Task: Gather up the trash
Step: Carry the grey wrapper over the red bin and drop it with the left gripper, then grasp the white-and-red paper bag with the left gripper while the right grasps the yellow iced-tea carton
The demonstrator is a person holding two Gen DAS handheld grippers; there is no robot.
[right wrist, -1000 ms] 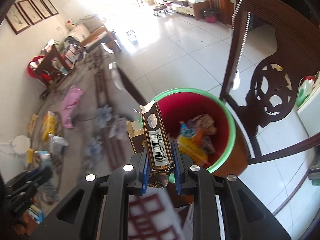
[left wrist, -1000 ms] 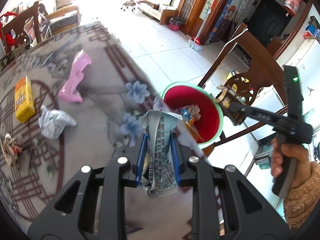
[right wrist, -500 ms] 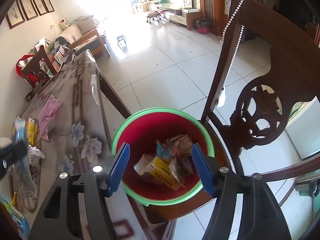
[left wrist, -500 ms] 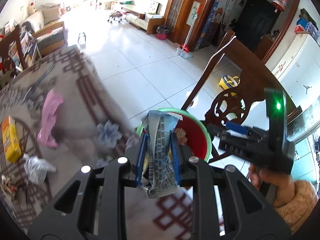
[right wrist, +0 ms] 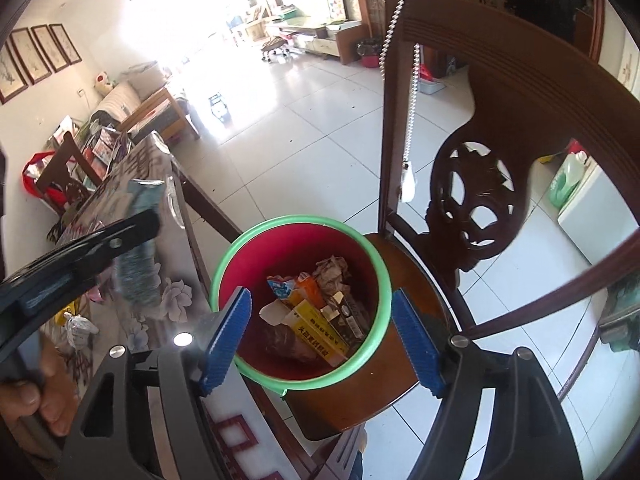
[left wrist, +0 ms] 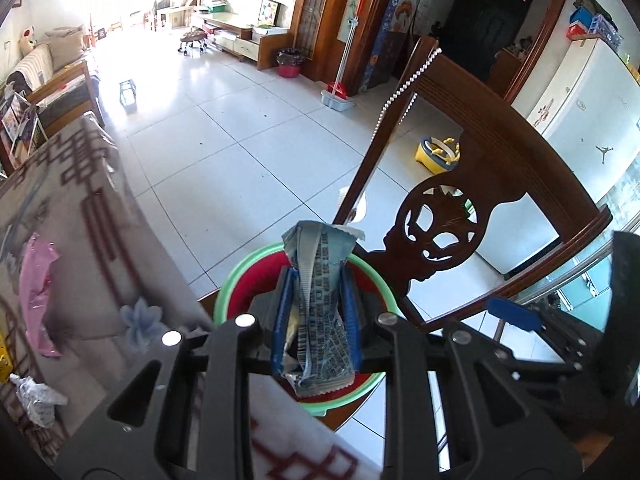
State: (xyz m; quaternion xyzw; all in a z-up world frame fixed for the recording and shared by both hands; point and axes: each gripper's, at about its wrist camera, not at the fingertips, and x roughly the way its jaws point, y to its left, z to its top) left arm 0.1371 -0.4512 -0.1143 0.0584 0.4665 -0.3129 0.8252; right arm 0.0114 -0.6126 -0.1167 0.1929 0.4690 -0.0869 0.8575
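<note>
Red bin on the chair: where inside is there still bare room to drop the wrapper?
In the red bin, the near-left side by the table shows bare red wall. Boxes and wrappers crowd the middle and right. The left gripper holds the wrapper above it.

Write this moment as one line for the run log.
left gripper: shut on wrapper | right gripper: open, empty | bin: on chair, holds trash

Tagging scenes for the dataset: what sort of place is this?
Most likely a home's open living and dining room: sofa, TV cabinet, carved wooden chair holding a trash basin beside a cloth-covered table.
</note>
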